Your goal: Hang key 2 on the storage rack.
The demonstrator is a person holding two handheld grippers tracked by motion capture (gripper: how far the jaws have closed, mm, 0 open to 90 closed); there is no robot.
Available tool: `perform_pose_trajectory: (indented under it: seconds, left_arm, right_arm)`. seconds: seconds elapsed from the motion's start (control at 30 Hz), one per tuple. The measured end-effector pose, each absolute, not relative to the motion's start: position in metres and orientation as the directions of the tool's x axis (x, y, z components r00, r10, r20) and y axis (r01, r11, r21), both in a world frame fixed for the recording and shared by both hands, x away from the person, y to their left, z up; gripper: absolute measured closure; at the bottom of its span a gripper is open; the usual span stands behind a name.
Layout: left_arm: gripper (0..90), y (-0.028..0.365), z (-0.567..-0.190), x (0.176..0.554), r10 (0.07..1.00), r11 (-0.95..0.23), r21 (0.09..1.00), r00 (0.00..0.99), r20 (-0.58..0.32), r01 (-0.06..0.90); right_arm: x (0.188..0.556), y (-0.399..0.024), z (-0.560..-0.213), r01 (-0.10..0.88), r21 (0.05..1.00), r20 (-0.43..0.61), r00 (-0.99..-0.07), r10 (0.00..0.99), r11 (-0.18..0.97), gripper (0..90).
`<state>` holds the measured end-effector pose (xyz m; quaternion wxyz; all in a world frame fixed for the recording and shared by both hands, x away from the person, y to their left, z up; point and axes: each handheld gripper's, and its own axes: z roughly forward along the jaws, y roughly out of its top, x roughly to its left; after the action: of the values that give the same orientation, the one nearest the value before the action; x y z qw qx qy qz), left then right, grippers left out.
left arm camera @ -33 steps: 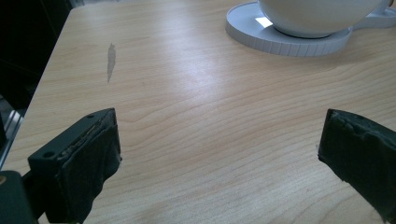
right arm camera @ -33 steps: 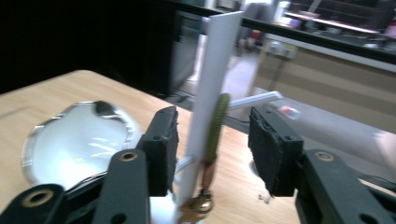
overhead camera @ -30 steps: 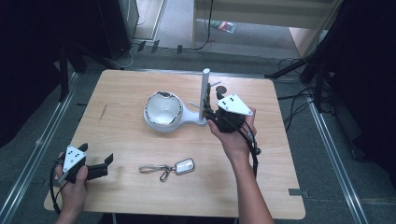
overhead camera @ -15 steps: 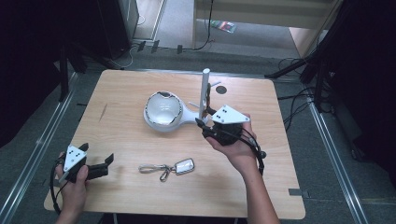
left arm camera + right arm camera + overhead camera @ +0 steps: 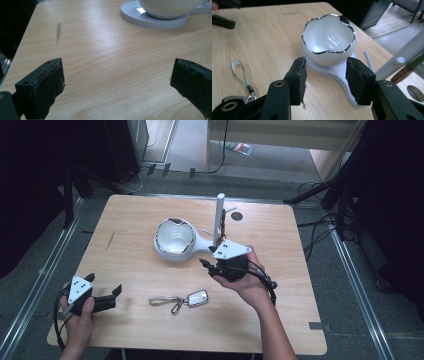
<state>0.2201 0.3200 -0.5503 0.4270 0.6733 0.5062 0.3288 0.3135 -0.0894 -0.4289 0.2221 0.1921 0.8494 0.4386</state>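
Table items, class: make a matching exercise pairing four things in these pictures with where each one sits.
Things:
1. white bowl
2. keychain
3. left gripper
4. right gripper

Places:
A. near the table's left front corner, jaws wide apart
B. on a round white base near the table's middle
C. lying flat between the two grippers, near the front
D. just right of the bowl's base, beside the upright white post

Pairs: 1-B, 2-C, 3-A, 4-D

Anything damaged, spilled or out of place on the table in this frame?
Little stands out. The wooden table has a pale scuff mark near its left edge. The white bowl sits upright on its stand base, empty, with a dark patch on its silver rim. The keychain lies flat.
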Motion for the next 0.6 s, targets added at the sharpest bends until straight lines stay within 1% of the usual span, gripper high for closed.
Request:
perform_pose_trajectory:
  seconds: [0.23,0.5,0.6]
  left_arm:
    - [0.0,0.32,-0.55,0.22,0.962,-0.124,0.907,0.272,0.011,0.402]
    - [0.0,0.32,-0.55,0.22,0.963,-0.122,0.908,0.271,0.01,0.4]
    - [0.0,0.32,-0.55,0.22,0.962,-0.122,0.908,0.271,0.01,0.4]
  right_arm:
    - [0.312,-0.078,-0.436,0.118,0.789,-0.238,-0.846,0.478,0.603,50.6]
    - [0.311,-0.071,-0.44,0.116,0.767,-0.241,-0.86,0.451,0.631,50.0]
    - [0.311,-0.07,-0.441,0.12,0.761,-0.231,-0.869,0.439,0.638,52.1]
